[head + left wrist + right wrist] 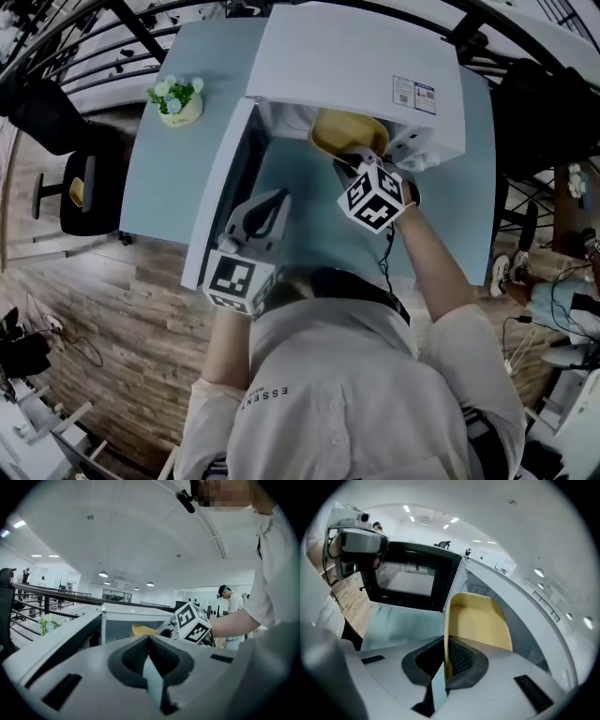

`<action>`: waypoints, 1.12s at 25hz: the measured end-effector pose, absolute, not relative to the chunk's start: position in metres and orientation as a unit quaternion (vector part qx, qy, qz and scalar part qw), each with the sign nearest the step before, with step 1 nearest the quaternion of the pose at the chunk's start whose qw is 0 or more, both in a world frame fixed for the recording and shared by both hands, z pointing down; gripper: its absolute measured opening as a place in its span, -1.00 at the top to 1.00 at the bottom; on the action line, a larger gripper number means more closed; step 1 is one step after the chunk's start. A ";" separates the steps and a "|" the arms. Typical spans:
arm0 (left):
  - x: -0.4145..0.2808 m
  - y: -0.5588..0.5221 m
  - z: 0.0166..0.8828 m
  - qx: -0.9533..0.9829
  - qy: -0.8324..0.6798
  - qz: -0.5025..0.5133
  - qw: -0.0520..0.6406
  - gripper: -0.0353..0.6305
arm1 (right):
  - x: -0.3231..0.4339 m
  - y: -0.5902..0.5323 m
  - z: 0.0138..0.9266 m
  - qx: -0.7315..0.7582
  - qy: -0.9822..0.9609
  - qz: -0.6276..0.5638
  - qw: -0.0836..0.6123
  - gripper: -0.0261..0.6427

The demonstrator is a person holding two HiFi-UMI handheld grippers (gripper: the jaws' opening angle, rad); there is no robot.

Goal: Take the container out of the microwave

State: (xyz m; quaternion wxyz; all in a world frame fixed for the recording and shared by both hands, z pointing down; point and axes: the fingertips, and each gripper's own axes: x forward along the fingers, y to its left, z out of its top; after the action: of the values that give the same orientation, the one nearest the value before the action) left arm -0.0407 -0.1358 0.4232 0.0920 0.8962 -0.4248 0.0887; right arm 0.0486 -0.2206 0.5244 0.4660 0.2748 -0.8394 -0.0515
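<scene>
A shallow yellow container (349, 133) sticks out of the mouth of the white microwave (356, 66), whose door (225, 187) hangs open to the left. My right gripper (349, 161) is shut on the container's near rim. The right gripper view shows the rim (446, 634) pinched between the pads and the container (480, 620) tilted in front of the oven cavity. My left gripper (277, 199) hovers beside the open door with its jaws shut on nothing. From the left gripper view the container (140, 630) shows as a yellow corner inside the oven.
The microwave stands on a light-blue table (178, 178). A small pot of flowers (176, 101) sits at the table's far left corner. A black chair (80, 187) stands on the wood floor to the left, with black railings behind it.
</scene>
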 end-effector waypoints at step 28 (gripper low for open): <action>-0.043 -0.100 0.353 0.930 -0.360 0.065 0.027 0.89 | 0.084 -0.083 0.355 0.510 -0.856 0.029 0.080 0.85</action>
State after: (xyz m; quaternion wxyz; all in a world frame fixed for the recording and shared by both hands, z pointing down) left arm -0.0432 -0.0997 0.3535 0.0269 0.9304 -0.3598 0.0652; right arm 0.0842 -0.0831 0.3546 0.0799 0.5100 -0.8559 0.0292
